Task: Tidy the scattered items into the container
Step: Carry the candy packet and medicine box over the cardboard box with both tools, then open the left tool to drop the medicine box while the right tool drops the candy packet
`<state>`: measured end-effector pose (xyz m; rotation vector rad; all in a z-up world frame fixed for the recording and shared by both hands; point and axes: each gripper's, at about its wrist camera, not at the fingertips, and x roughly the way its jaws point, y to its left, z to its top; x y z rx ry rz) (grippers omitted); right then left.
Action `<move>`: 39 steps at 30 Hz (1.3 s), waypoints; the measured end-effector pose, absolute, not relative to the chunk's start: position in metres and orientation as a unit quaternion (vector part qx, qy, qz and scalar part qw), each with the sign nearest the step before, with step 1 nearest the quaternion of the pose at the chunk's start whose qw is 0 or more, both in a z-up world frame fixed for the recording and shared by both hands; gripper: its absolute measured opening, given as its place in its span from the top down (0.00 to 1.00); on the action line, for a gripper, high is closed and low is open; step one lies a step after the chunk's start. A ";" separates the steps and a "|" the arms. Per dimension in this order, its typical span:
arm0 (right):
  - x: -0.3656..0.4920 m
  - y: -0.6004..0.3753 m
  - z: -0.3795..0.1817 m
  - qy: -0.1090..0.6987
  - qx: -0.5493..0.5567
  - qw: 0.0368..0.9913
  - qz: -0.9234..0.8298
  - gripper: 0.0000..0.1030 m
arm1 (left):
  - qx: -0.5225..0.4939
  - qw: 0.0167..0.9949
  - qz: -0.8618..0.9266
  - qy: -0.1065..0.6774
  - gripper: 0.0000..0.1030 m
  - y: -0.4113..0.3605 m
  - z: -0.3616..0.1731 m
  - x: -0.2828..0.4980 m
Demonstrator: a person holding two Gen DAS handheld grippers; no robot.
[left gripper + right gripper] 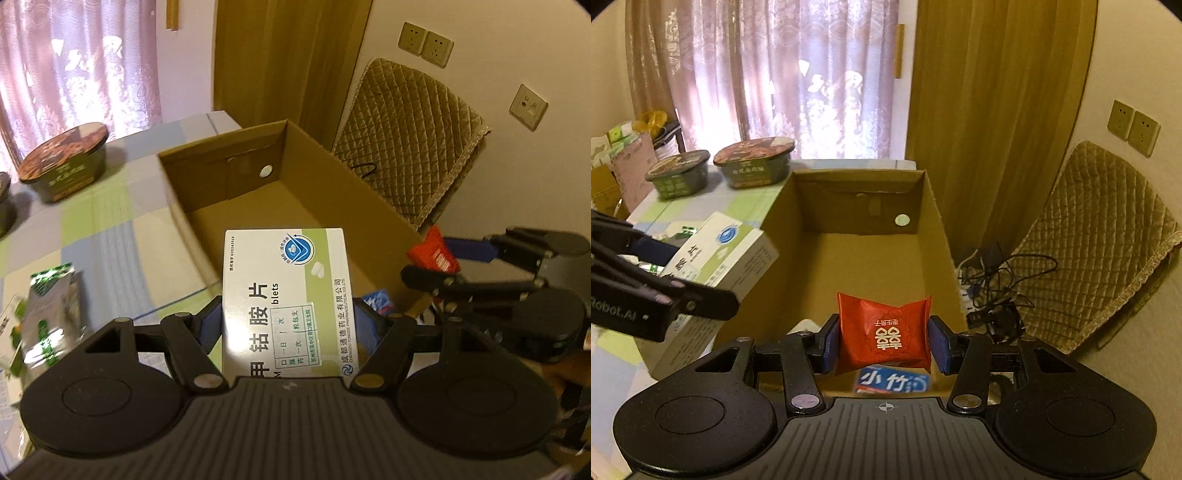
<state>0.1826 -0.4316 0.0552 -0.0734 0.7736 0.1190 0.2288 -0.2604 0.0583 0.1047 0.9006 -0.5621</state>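
We have two things in our claws, and both hang over the open cardboard box (934, 221) in the middle of each picture.

Our left claw (287, 325) is closed on the white and green medicine box (286, 295). The blue pads squeeze its two long sides, low in the left wrist picture. We think this box is light and stiff, with flat, smooth card sides. It could slip a little if we squeeze too softly, and it could dent if we squeeze too hard. Holding it by the flat sides near the middle looks like the best way.

Our right claw (884, 343) is closed on the red snack packet (884, 332), low in the middle of the right wrist picture. The pads press its left and right edges. The packet looks soft and puffy, and very light. Its wrapper is shiny, so it may slide. We would hold it gently across the fat middle so we do not squash what is inside.

A blue and white packet (892, 382) shows just under the red one; it seems to lie in the box already.

Two food bowls (753, 166) sit on the worktop (657, 210) at the upper left, and a green foil bag (51, 317) lies at the lower left of the left wrist picture. We think these still need tidying.
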 end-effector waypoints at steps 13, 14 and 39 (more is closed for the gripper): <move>0.208 -0.444 0.041 0.380 -0.030 0.923 0.060 0.50 | 0.016 0.861 -0.260 0.437 0.34 -0.284 0.042 0.260; 0.209 -0.445 0.039 0.380 -0.030 0.922 0.061 0.50 | 0.016 0.860 -0.261 0.439 0.34 -0.285 0.040 0.260; 0.224 -0.440 0.026 0.397 -0.037 0.914 0.069 0.50 | -0.001 0.868 -0.243 0.432 0.35 -0.256 0.039 0.263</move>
